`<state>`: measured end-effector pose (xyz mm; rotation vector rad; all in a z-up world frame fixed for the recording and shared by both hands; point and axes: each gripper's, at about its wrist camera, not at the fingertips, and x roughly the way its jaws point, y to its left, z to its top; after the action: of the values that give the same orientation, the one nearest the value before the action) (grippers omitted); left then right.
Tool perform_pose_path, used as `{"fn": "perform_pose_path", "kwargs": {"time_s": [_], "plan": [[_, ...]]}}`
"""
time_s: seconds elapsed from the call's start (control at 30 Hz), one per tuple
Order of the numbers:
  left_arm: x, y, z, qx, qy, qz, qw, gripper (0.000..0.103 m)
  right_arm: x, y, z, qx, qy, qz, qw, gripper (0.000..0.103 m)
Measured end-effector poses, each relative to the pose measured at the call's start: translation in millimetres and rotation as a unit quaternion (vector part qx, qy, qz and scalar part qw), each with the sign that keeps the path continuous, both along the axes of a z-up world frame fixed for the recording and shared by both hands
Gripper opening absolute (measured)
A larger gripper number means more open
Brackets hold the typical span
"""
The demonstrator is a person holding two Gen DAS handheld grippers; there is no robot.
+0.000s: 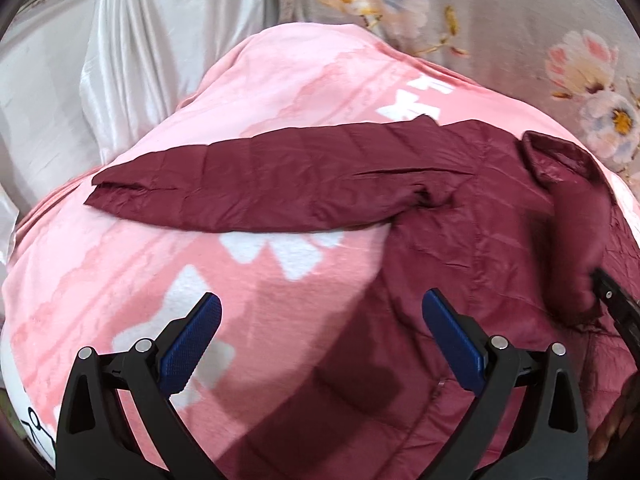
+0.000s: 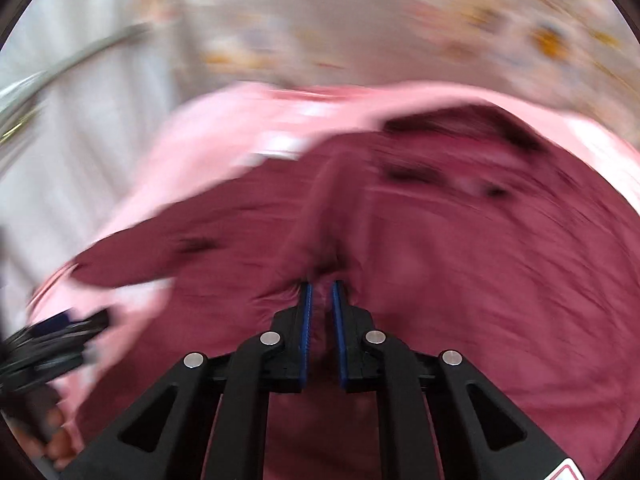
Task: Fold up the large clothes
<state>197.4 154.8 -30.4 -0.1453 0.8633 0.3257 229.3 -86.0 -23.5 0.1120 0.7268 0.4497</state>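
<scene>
A maroon quilted jacket lies on a pink and white blanket. One sleeve stretches out flat to the left. My left gripper is open and empty, hovering over the jacket's left edge and the blanket. My right gripper is shut on a fold of the jacket and lifts the other sleeve, which shows raised at the right of the left wrist view. The right wrist view is blurred by motion. The right gripper's tip shows at the right edge of the left wrist view.
The blanket covers a bed with a grey floral sheet at the back. A white satin cloth hangs at the back left. The left gripper shows at the left edge of the right wrist view.
</scene>
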Motion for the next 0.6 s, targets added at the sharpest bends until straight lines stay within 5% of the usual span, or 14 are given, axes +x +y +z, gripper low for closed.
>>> {"fn": "perform_pose_path", "kwargs": {"time_s": [0.17, 0.43, 0.53, 0.6], "plan": [[5.7, 2.2, 2.3, -0.036, 0.002, -0.02, 0.9992, 0.098, -16.8, -1.5, -1.5, 0.004, 0.012, -0.028, 1.0, 0.01], [46.4, -66.6, -1.0, -0.13, 0.02, -0.111, 0.9851, 0.098, -47.1, -116.8, -24.1, 0.007, 0.051, -0.2, 0.978, 0.031], [66.3, -92.5, -20.4, -0.123, 0.062, -0.111, 0.9843, 0.098, -49.5, -157.9, -29.4, 0.017, 0.061, -0.251, 0.966, 0.039], [74.7, -92.3, -34.0, -0.151, 0.084, -0.09, 0.9808, 0.098, -51.7, -183.6, -32.7, 0.033, 0.068, -0.284, 0.956, 0.043]]}}
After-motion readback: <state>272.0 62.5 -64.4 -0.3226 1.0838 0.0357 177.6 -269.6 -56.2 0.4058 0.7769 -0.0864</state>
